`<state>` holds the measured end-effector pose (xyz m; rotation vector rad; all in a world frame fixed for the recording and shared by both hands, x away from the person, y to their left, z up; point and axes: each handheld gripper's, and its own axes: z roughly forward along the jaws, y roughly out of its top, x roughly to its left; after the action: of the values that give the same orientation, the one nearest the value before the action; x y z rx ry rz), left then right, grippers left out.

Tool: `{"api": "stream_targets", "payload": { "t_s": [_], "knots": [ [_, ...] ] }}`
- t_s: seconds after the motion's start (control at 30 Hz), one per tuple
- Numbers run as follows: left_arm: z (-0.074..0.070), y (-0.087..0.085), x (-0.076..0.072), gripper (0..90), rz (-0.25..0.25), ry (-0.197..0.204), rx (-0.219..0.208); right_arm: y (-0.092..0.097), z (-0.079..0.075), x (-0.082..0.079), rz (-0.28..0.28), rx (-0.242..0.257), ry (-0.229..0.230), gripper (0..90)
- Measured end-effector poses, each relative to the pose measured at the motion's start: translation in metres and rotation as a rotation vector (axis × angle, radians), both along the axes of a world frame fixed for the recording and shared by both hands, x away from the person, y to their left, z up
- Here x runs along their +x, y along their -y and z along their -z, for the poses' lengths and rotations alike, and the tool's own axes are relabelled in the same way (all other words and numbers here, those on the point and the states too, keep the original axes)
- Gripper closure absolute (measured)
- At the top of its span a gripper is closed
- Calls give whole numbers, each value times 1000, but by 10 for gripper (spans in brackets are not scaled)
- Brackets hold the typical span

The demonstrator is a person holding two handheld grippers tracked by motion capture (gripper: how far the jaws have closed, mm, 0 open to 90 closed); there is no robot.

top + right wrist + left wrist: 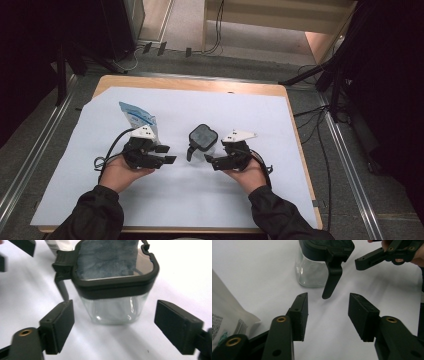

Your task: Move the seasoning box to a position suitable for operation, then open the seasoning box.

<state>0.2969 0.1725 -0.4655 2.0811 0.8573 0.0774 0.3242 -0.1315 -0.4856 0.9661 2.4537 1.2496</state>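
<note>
A clear glass jar [202, 141] with a black lid stands upright at the middle of the white-covered bench [250, 195], between the two claws. Its black latch [332, 280] hangs down the side facing the left claw [165, 154]. The left claw's jaws are spread with nothing between them. The right claw [212, 161] is spread wide, the jar just ahead and untouched. A blue-and-white packet [137, 118] lies behind the left claw; its print is too small to read.

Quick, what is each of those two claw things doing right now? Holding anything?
Left gripper: open, holding nothing; the jar's black latch hangs just ahead of it.
Right gripper: open, holding nothing; the glass jar stands just ahead of it.
</note>
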Motion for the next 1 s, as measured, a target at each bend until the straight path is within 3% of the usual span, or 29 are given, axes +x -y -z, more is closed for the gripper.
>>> {"api": "stream_targets", "payload": {
  "t_s": [0.13, 0.23, 0.43, 0.53, 0.63, 0.7, 0.87, 1.0],
  "knots": [
    [-1, 4, 2, 645, 19, -15, 11, 11, -6, -5, -15, 2, 2, 285],
    [-1, 8, 7, 705, 40, -54, 27, 20, -8, -6, -12, 5, 1, 354],
    [-10, 19, 20, 814, 60, -51, 59, 30, -9, -3, 2, 31, -26, 502],
    [-12, 20, 27, 861, 52, -68, 32, 28, -7, -2, 1, 21, -27, 546],
    [-11, 19, 29, 873, 47, -67, 23, 27, -5, 0, -7, 20, -34, 594],
    [-7, 19, 28, 872, 50, -45, 52, 27, -2, 2, -6, 22, -41, 625],
    [-1, 22, 30, 891, 58, -42, 42, 24, 4, 10, -6, 34, -62, 699],
    [1, 22, 31, 900, 57, -44, 25, 22, 5, 12, 3, 29, -29, 768]
  ]
}}
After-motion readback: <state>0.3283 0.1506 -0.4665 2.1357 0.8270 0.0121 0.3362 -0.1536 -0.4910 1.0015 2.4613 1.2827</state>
